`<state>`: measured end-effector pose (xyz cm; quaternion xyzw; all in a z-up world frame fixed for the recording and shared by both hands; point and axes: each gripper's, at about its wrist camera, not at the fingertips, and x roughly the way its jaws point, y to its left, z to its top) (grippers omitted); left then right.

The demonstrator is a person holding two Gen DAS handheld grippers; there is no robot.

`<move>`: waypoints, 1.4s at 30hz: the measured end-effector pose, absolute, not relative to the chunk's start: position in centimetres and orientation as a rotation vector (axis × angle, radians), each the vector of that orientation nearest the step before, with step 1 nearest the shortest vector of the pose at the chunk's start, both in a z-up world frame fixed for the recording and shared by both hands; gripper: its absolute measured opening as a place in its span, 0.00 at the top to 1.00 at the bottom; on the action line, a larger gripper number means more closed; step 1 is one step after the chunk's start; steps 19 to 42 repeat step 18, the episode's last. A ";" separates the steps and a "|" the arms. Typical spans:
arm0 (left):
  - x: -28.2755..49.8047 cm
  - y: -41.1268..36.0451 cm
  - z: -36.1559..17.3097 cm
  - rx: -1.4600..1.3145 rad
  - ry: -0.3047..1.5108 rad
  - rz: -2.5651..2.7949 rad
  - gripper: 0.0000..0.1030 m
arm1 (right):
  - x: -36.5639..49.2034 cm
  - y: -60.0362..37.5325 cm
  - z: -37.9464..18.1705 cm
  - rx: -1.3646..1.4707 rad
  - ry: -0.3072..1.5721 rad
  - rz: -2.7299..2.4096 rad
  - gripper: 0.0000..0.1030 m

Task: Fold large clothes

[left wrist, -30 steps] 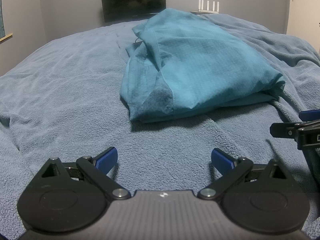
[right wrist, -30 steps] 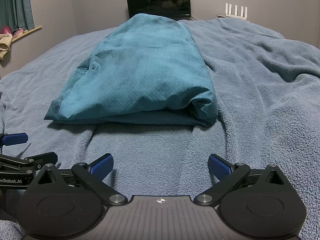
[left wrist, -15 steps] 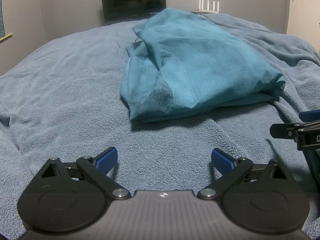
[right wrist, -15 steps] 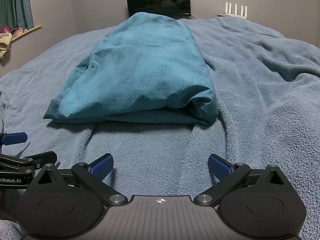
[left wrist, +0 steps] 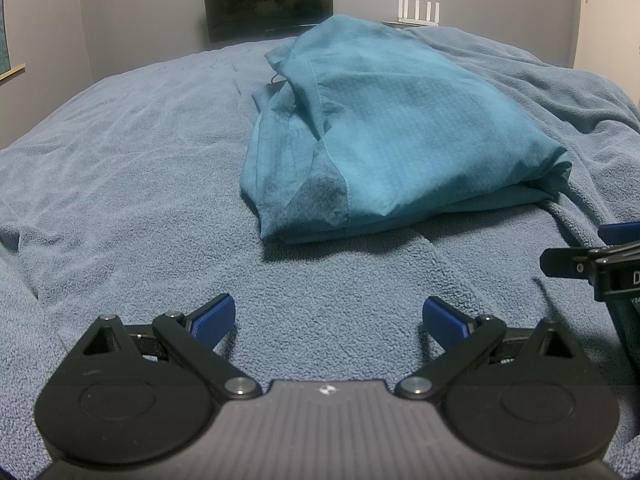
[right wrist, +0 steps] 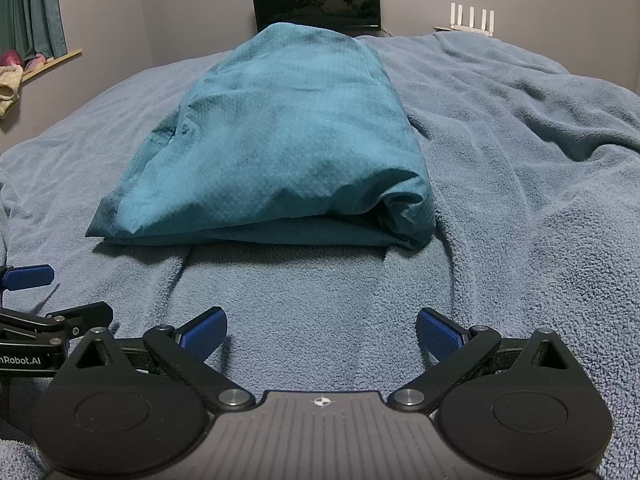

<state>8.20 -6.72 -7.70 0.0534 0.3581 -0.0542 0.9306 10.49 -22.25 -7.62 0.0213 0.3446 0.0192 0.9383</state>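
Garment (left wrist: 392,136) folded mid-bed, on the blanket (left wrist: 120,168). Left gripper (left wrist: 328,318) and right gripper (right wrist: 322,330) low near the bed's front edge, jaws wide, empty. Top layer puffy, perhaps air-filled: could slump open; a careless pinch may snag blanket.

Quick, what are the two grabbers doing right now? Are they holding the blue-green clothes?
Left gripper: open, holding nothing.
Right gripper: open, holding nothing.
The teal garment lies folded on the bed, untouched.
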 end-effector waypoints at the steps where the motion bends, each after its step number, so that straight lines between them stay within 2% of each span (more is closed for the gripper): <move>1: 8.2 -6.7 -7.7 0.109 0.733 -0.112 0.02 | 10.5 -22.3 -7.6 0.043 0.704 0.039 0.01; 42: 8.2 -7.0 -7.8 0.126 0.725 -0.136 0.02 | 10.3 -22.4 -7.7 0.043 0.714 0.041 0.01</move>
